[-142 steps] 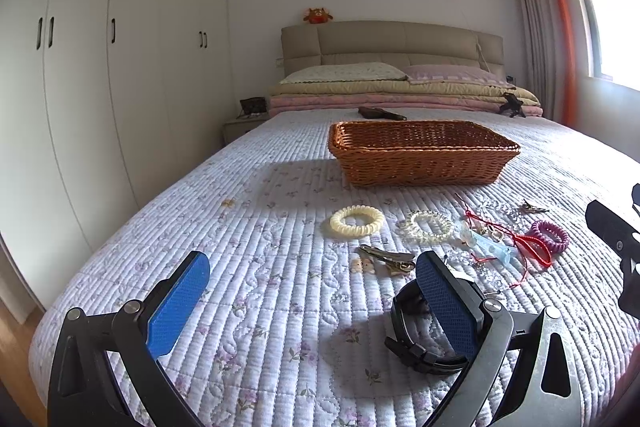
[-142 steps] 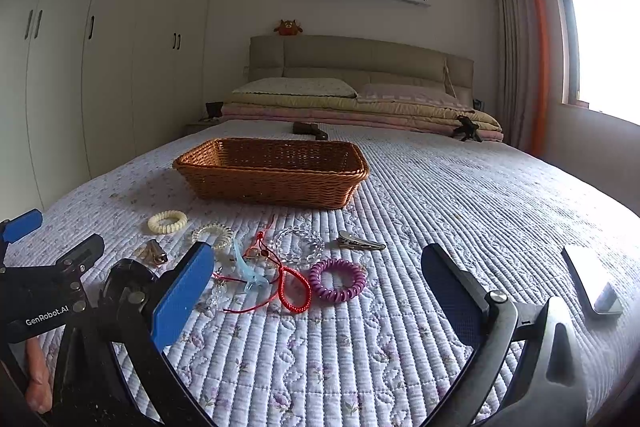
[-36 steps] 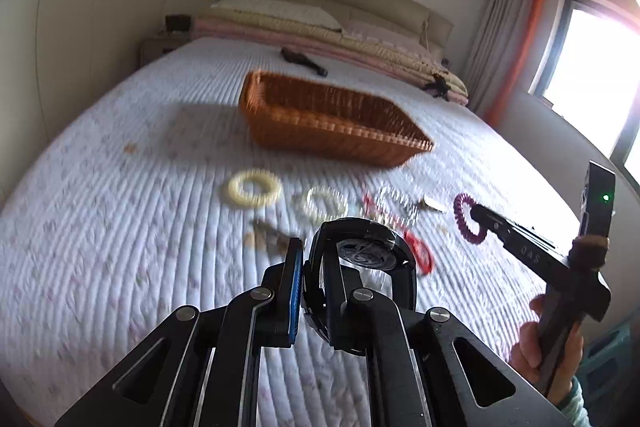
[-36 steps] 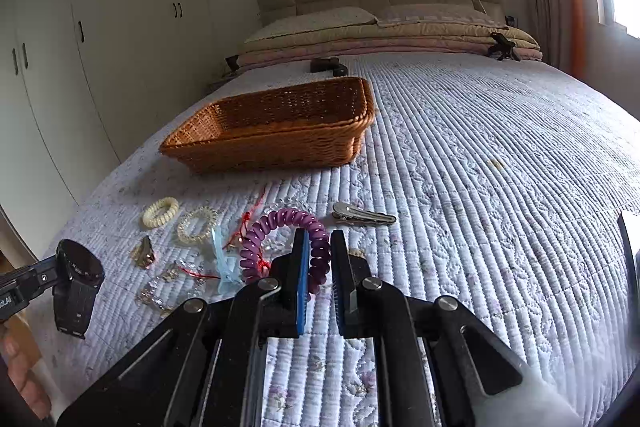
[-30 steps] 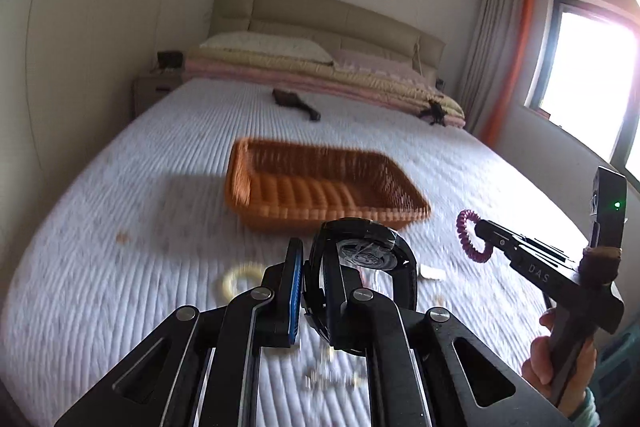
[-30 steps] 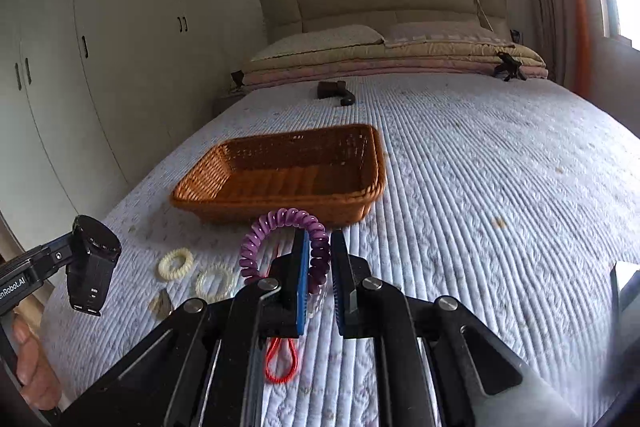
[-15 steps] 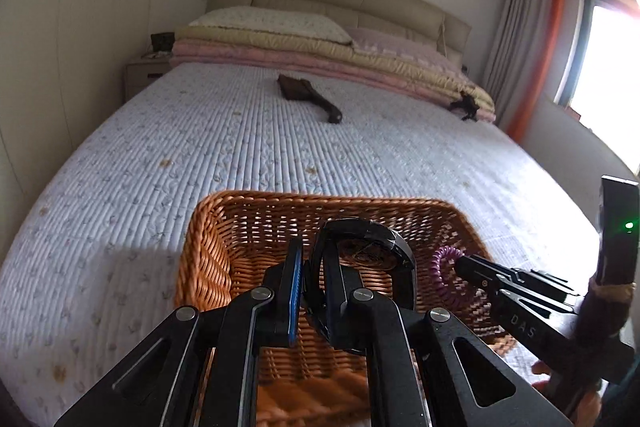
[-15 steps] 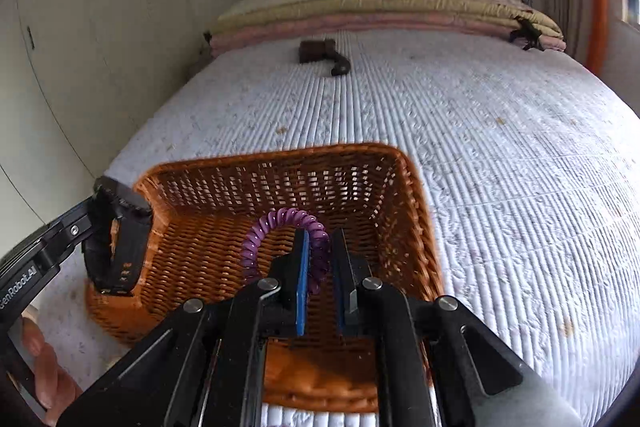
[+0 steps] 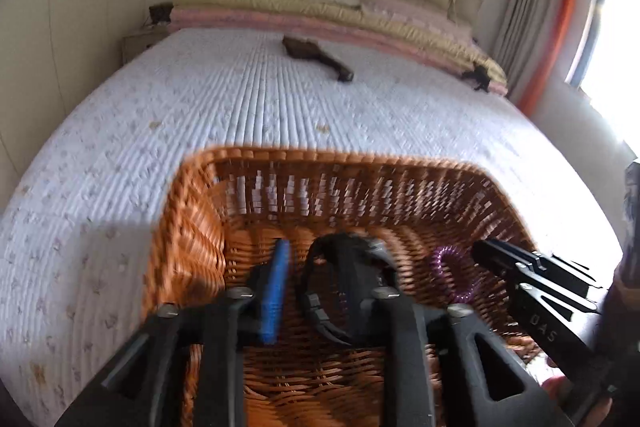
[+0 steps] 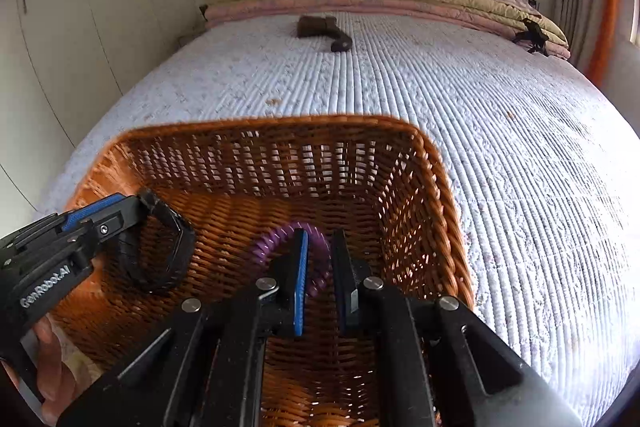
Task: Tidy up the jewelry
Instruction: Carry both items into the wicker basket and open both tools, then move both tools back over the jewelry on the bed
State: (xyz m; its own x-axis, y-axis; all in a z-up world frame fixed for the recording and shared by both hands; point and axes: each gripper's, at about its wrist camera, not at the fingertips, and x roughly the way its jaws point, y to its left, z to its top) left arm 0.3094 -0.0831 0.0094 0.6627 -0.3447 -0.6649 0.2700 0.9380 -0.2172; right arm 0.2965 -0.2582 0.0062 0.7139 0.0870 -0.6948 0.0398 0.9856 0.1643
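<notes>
Both grippers reach down into the wicker basket on the bed. The left gripper is opening its fingers, and the black watch sits loose between them. The right gripper has its fingers narrow, pinching the purple coil hair tie above the basket floor.

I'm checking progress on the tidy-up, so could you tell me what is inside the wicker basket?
Over the wicker basket floor are a black watch between the left gripper's opening jaws and a purple coil bracelet clamped by the right gripper. The grippers cover the near floor.
</notes>
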